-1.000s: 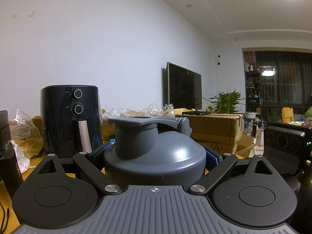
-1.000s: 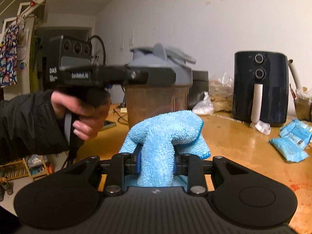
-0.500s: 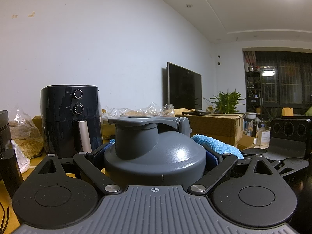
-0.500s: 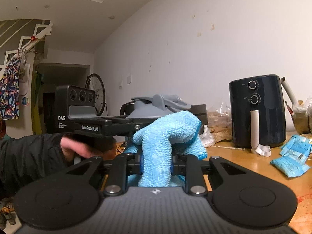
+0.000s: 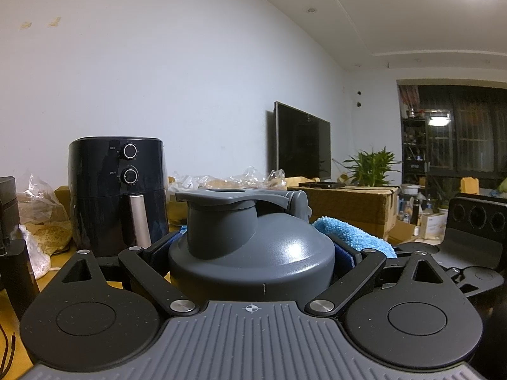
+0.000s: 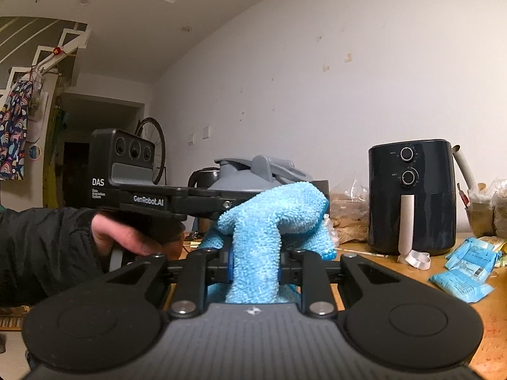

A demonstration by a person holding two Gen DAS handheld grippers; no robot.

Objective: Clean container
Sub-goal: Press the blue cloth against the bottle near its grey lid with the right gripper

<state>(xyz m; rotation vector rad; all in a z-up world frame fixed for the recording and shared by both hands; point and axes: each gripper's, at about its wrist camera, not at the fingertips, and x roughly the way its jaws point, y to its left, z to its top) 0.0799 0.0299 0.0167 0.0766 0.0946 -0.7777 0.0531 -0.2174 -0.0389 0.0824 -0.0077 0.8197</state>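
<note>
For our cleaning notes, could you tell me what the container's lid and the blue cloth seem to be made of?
Lid: apparently moulded grey plastic, smooth semi-gloss, with a soft light highlight on its dome. Blue cloth: probably microfibre, judging by its fuzzy looped pile and matte look.

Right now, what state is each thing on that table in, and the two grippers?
Container: upright, grey lid on, spout cap closed.
Left gripper: shut on the container's lid.
Right gripper: shut on the blue cloth.
Blue cloth: bunched, up beside the lid.
Air fryer: drawer shut.

Blue cloth [image 6: 272,218] now against container lid [image 6: 253,174].
</note>
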